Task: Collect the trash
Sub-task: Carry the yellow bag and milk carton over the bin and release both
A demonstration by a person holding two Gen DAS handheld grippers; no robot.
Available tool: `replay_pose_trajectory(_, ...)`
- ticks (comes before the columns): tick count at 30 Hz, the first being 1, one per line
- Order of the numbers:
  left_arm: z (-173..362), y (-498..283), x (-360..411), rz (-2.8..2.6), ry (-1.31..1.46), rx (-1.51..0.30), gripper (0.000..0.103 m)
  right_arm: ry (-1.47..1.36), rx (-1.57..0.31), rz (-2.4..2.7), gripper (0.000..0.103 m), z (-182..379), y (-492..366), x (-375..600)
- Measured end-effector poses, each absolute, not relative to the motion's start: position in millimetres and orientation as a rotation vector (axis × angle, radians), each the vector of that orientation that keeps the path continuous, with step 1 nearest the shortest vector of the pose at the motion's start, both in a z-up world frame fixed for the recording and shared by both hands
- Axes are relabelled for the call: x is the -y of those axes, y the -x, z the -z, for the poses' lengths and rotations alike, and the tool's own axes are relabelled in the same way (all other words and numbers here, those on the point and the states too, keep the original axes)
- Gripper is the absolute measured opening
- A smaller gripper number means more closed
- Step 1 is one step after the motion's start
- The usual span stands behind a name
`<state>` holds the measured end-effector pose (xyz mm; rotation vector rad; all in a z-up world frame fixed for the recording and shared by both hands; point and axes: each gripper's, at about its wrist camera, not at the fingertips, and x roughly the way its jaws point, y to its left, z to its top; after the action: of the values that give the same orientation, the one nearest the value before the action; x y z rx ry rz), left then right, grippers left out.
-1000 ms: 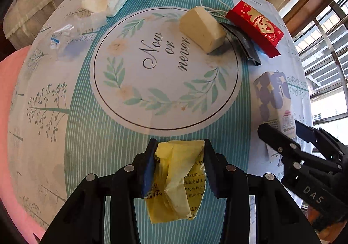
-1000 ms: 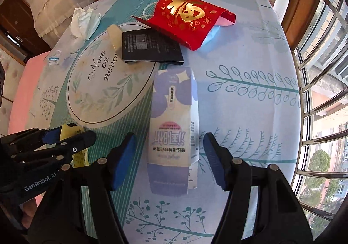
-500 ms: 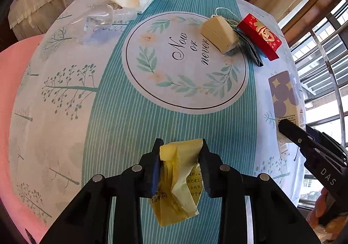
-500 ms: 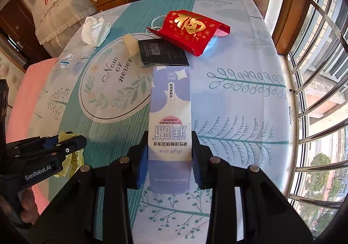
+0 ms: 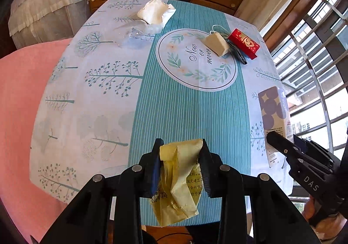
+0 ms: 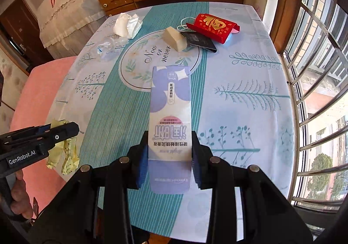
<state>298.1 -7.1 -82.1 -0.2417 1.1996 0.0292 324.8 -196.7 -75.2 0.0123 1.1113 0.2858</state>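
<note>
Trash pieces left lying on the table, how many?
5, clustered at the far end: crumpled tissue, clear wrapper, beige block, dark packet, red envelope. More may hide underneath.

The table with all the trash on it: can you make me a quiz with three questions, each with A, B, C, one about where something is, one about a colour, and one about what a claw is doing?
1. Where does the cream wedge-shaped block lie?
A. on the pink seat
B. on the round "Now or never" print, beside the black packet
C. on the wooden dresser

2. What colour is the crumpled wrapper in the left claw?
A. yellow
B. red
C. black

3. What is the right claw doing?
A. hanging open and empty
B. pinching the white tissue
C. clamped on the purple and white box

Answers:
1 B, the block sits on the print's edge against the packet.
2 A, the paper between the pads is yellow.
3 C, both pads press the box's sides.
</note>
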Motion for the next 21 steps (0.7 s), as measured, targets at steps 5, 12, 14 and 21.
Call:
replay_pose_trajectory(5, 58, -246, -15, 0.072, 0.179, -1.166, 0.031, -0.074, -1.061, -0.216, 0.03, 57, -257, 177)
replay_pose_trajectory(12, 36, -173, -49, 0.174, 0.119, -1.125, 0.031, -0.146, -1.051, -0.132, 0.03, 49, -157, 144)
replay_pose_trajectory(14, 34, -153, -56, 0.195, 0.11, -1.12, 0.031, -0.137, -1.049, -0.124, 0.03, 48, -128, 132)
replay_pose_trajectory(21, 50, -92, -60, 0.279, 0.07, -1.183, 0.031, -0.131, -1.109, -0.1, 0.03, 55, -62, 115)
